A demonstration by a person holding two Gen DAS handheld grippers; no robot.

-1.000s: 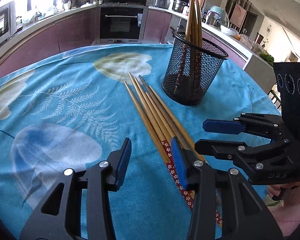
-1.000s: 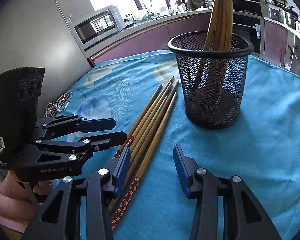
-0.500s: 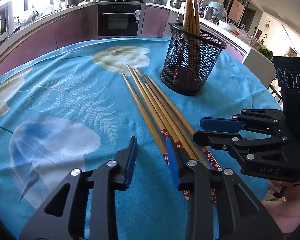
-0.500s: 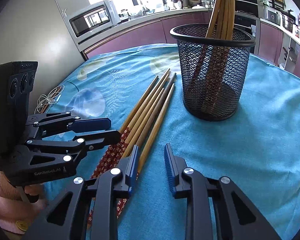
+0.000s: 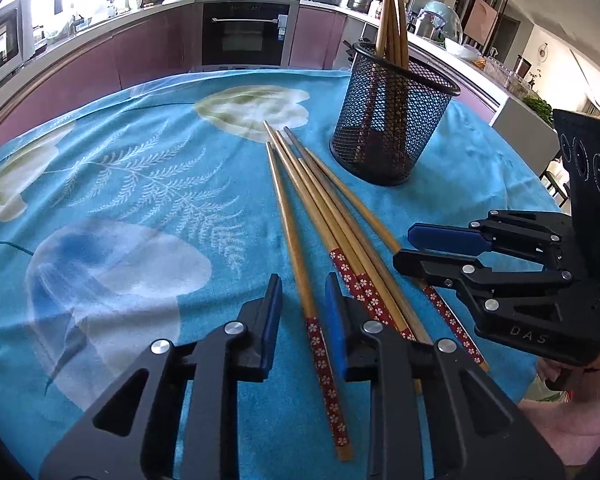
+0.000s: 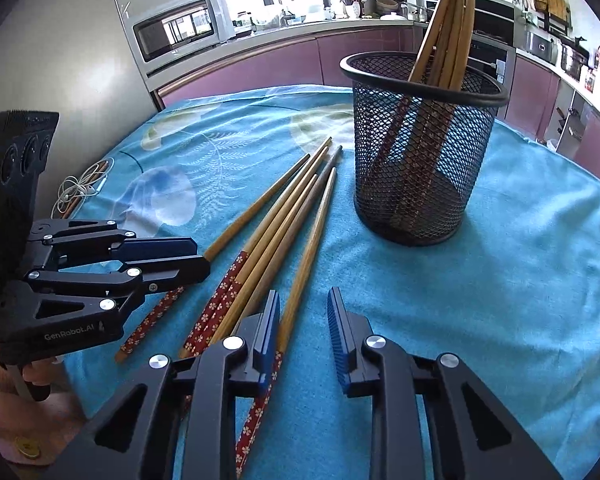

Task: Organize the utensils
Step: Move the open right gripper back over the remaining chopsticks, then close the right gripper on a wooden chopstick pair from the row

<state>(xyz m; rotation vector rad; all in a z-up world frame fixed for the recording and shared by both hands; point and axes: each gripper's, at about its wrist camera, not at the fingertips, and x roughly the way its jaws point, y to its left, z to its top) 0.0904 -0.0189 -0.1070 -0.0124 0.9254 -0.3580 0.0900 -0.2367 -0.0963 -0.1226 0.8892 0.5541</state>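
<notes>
- Five chopsticks (image 5: pixel 320 216) lie flat on the blue cloth (image 5: pixel 140 200), just beside the black mesh cup (image 5: pixel 392 120).
- A few chopsticks stand in the cup, so part of my job looks done.
- My left gripper (image 5: pixel 302 312) is open, with the chopstick farthest from the cup (image 5: pixel 296 248) between its fingers.
- My right gripper (image 6: pixel 303 316) is open too, holding nothing, near the chopstick closest to the cup (image 6: pixel 308 248).
</notes>
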